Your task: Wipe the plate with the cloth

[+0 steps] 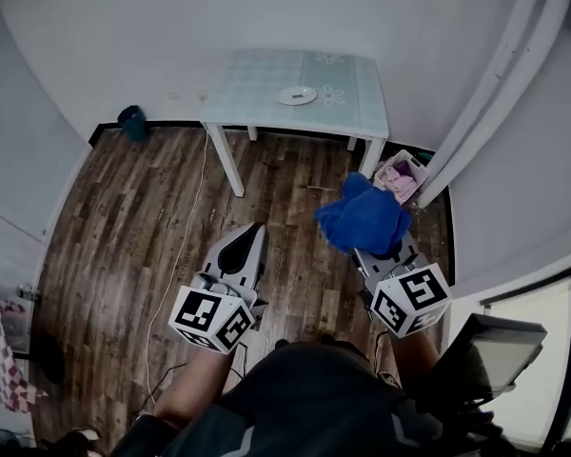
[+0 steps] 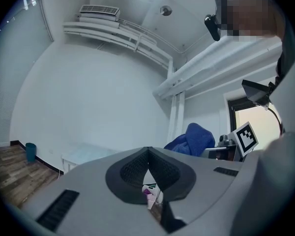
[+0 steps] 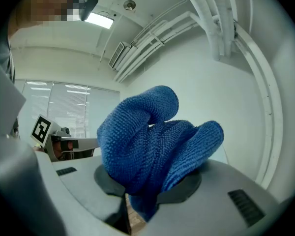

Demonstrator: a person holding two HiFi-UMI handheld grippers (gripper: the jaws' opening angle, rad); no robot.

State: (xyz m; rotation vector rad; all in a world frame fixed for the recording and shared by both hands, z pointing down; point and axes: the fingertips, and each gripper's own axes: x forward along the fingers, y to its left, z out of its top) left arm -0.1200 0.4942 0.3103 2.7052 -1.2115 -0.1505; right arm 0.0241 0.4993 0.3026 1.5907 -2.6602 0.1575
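A white plate [image 1: 297, 94] lies on a small pale green table [image 1: 257, 98] by the far wall. A bunched blue cloth [image 1: 364, 217] [image 3: 152, 144] sticks out of my right gripper [image 1: 379, 244] [image 3: 143, 200], whose jaws are shut on it. The cloth also shows in the left gripper view as a blue lump [image 2: 194, 137]. My left gripper [image 1: 250, 239] [image 2: 148, 167] has its jaws closed together at the tips with nothing between them. Both grippers hang over the wooden floor, well short of the table.
A white basket [image 1: 401, 175] with pink and white things stands on the floor by the table's right leg. A dark teal bin [image 1: 131, 121] sits at the left wall. A white cable [image 1: 192, 231] trails over the floor. White pipes [image 1: 490, 84] run down the right wall.
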